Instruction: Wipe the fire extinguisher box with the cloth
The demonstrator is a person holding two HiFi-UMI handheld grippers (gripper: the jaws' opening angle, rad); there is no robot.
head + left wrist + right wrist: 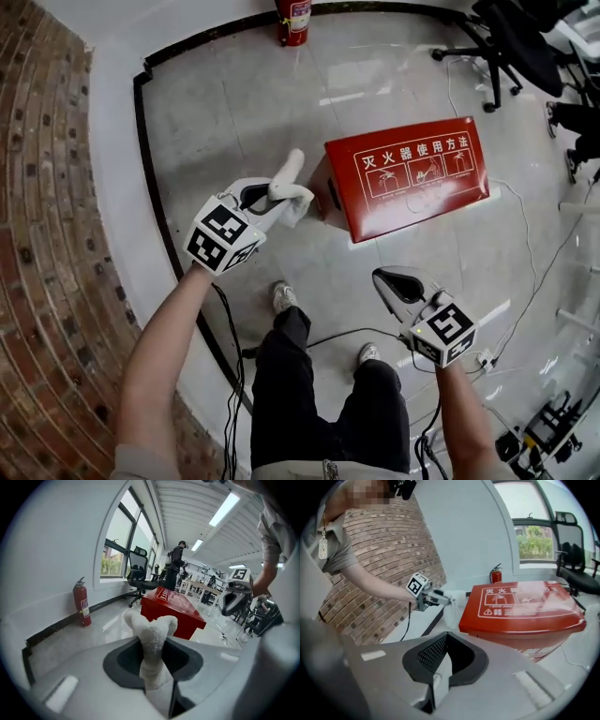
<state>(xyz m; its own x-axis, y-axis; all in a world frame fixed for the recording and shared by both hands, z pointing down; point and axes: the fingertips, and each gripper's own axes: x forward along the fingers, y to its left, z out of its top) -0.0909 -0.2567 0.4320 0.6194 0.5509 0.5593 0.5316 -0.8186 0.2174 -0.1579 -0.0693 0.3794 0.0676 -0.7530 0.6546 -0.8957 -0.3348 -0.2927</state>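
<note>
We clamp the white fluffy cloth (294,180) in our left gripper (278,199), with the red rectangular fire extinguisher box (408,176) just ahead. Our right gripper (392,279) is closed on nothing.

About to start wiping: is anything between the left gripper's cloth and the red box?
Nothing visible. The left gripper, shut on the white fluffy cloth, is beside one end of the red fire extinguisher box; only glossy grey floor shows between.
</note>
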